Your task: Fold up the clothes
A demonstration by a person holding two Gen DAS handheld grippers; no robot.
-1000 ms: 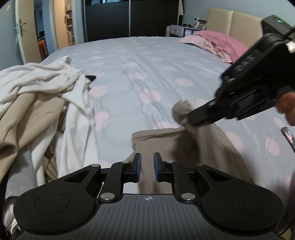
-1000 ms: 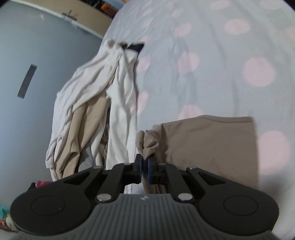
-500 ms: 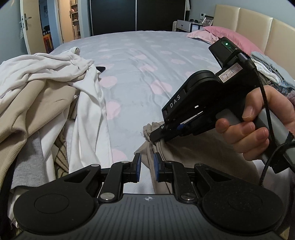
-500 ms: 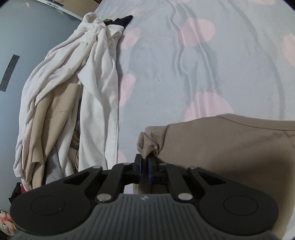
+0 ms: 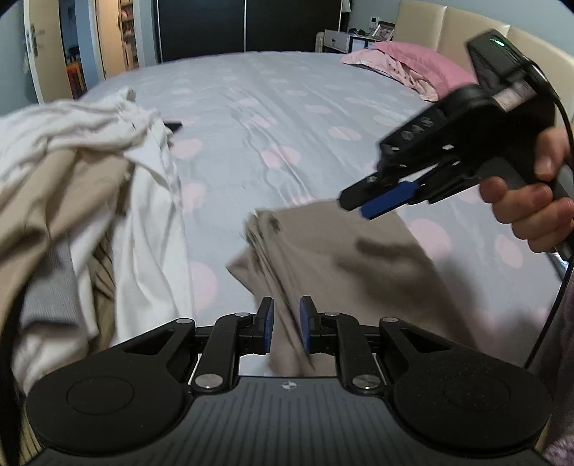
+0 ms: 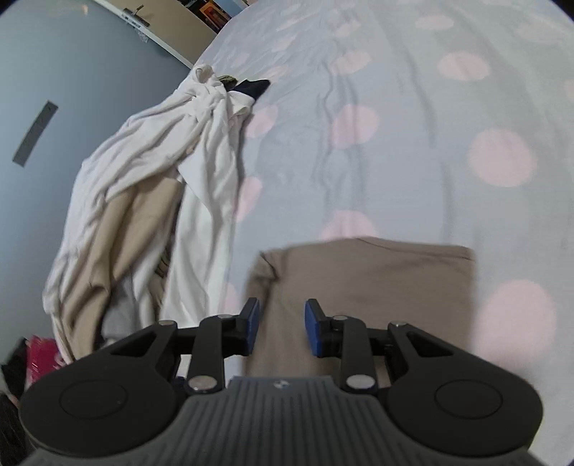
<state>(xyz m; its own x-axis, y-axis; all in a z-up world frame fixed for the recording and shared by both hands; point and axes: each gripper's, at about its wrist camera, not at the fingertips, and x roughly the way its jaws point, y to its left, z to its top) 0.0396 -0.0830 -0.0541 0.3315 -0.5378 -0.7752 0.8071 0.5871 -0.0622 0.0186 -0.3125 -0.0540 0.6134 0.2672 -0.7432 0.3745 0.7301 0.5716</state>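
**Bed with tan garment, two hand-held grippers, unsorted clothes**

Left gripper point(image 5: 286, 326): nearest item in the left wrist view. Blue pads stand slightly apart, with a fold of the tan garment point(image 5: 333, 258) running between them; whether the pads pinch the cloth cannot be told through the motion blur.

Right gripper point(image 6: 280, 324): fingers spread wide, nothing between them, hovering over the near edge of the garment point(image 6: 362, 286). Seen from the left wrist view point(image 5: 373, 208), it is raised above the cloth, held by a hand point(image 5: 531, 204).

Tan garment: lies on the bedspread point(image 6: 412, 125) as a roughly rectangular folded shape, left corner bunched and lifted.

Clothes pile point(image 6: 150, 186): white, beige and grey pieces heaped to the left of the garment, near but apart from it. A dark item point(image 6: 253, 88) peeks out at the pile's far end.

Pink pillow point(image 5: 412, 68): at the far right, against the padded headboard point(image 5: 445, 25).
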